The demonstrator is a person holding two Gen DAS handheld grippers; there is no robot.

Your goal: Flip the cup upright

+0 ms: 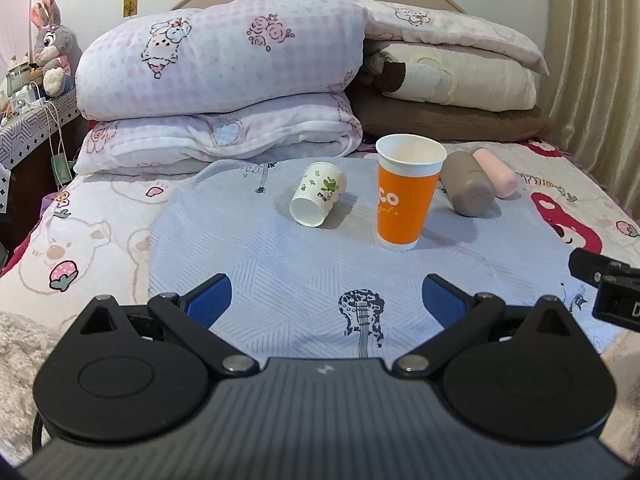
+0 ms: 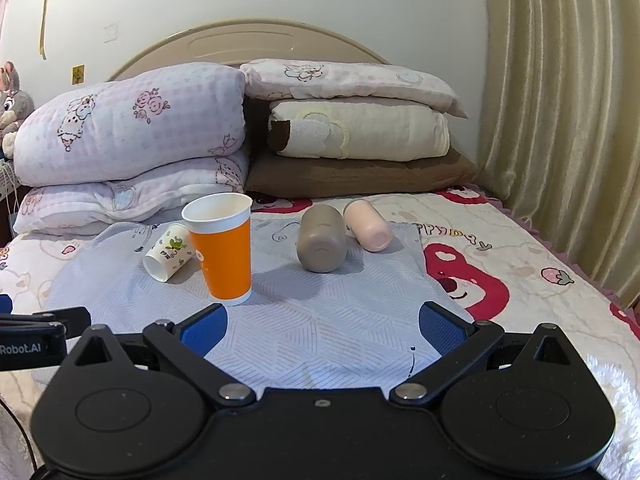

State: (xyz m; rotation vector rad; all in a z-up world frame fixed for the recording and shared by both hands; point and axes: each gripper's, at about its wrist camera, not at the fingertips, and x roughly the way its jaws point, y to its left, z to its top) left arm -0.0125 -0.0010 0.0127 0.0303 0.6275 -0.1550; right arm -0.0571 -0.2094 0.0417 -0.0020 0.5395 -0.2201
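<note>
Left tool (image 1: 326, 300): blue pads wide apart, nothing between them. Right tool (image 2: 323, 330): same, spread and holding nothing. Both hover low over the near part of the grey cloth (image 1: 280, 272), well short of the orange cup (image 1: 406, 196). Bare cloth lies between the tools and that cup.

Orange cup stands upright, mouth up, white rim, near the cloth's middle. Its lettering is only partly readable. Left of it, just apart, a small white cup (image 1: 318, 194) with a green print lies on its side, its open end facing the tools. Right of the orange cup, a brown cup (image 1: 468, 184) lies on its side, base toward the tools; a pink cup (image 1: 496, 174) lies touching it on the far side, near the cloth's right edge.

Behind the orange cup, folded quilts (image 1: 224, 80) wall off the far bed. Curtain (image 2: 560, 120) closes the right side.

In the left view the right tool's body is cut off at the frame edge.
</note>
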